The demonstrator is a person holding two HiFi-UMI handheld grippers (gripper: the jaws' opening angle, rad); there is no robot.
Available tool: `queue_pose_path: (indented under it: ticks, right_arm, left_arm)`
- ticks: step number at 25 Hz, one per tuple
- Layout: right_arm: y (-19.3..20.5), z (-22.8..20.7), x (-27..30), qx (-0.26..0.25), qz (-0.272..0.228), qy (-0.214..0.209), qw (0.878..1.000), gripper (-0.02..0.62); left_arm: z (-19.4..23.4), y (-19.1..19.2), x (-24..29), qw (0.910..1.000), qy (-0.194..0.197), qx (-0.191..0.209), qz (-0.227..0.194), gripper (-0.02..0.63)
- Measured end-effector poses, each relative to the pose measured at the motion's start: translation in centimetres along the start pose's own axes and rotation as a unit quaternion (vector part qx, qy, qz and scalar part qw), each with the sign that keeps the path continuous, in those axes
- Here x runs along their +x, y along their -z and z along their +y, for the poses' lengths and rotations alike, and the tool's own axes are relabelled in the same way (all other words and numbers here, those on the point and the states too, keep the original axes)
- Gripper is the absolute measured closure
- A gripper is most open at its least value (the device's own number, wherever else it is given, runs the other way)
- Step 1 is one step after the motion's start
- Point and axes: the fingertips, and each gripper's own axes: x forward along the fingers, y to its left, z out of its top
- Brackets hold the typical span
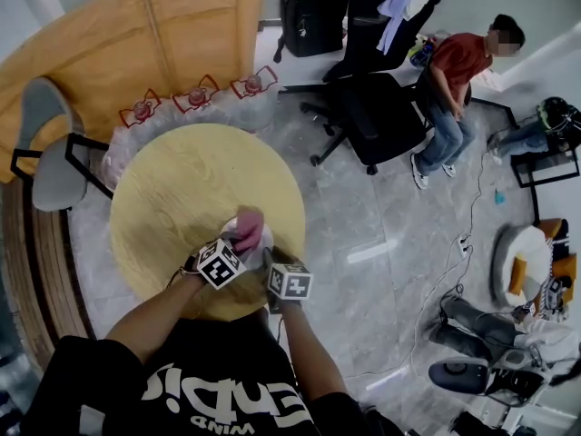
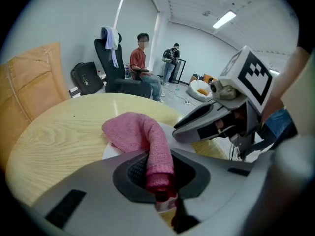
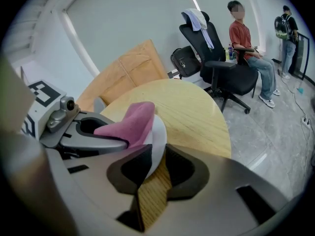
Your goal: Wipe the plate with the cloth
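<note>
Jaws of the left gripper (image 2: 160, 182) pinch one end of a soft pink woven cloth (image 2: 133, 132) draped over a small white round plate (image 3: 158, 134), near the edge of a round pale-wood table (image 1: 182, 189). The right gripper (image 3: 153, 171), half closed, clamps the plate's rim. The limp cloth will likely bunch, and the smooth, breakable plate is best held by its rim.

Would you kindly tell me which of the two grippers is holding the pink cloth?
The left gripper: its jaws are shut on the pink cloth, which drapes onto the white plate. The right gripper grips only the plate's rim.
</note>
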Motion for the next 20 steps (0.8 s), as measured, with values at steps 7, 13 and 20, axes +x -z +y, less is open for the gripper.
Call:
queue_pose_path:
  ticks: [7,13,20]
  right_arm:
    - [0.0,-0.1,-0.1,0.001,0.001,0.005,1.000,0.494]
    - [-0.3,-0.3,-0.5,0.008,0.001,0.006,1.000,0.495]
    - [-0.1,-0.2,-0.4,0.005,0.004,0.010,1.000,0.495]
  left_arm:
    - [-2.7,0.3,0.0,0.9983,0.056,0.001,0.018,0.554]
    - [-4.0,0.3,-0.7,0.9973,0.069,0.007,0.024,0.554]
    - [-4.7,1.5,-1.5,0.9971,0.068,0.019,0.030,0.554]
